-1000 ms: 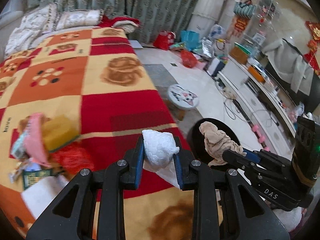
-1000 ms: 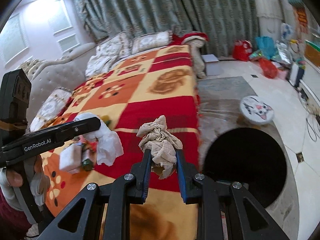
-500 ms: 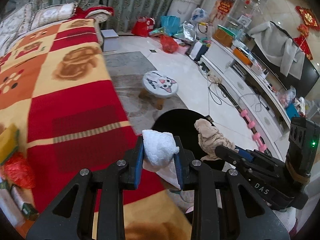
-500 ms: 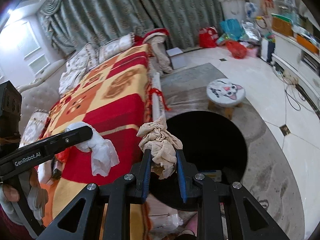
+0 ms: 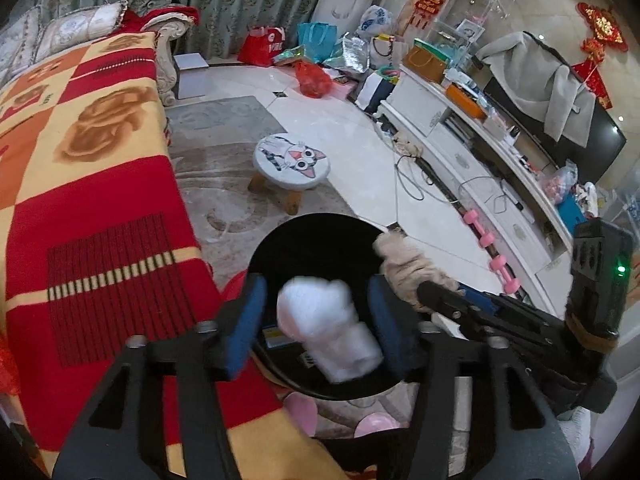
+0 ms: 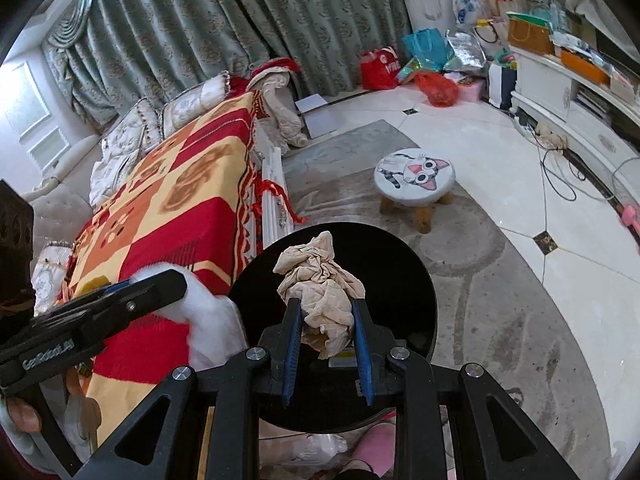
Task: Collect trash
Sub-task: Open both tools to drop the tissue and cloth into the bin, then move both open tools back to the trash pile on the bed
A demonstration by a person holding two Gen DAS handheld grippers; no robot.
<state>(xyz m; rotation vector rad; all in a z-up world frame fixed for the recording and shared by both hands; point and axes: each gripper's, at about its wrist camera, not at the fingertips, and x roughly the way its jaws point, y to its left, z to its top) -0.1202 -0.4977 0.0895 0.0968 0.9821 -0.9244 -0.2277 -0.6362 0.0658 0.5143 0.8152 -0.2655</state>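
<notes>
Hovering over the black trash bin, the left tool has just spread its jaws, the white tissue wad loose between them. The right tool, jaws just easing, pinches a crumpled beige tissue above the bin, whose contents are too dark to tell.

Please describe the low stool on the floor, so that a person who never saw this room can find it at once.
Start from the sofa with the red and yellow checked blanket, then look to the pale rug beside it. Past the black round bin stands a small round stool on short wooden legs. Nothing else nearby has its white top with a cartoon cat face on it.
</notes>
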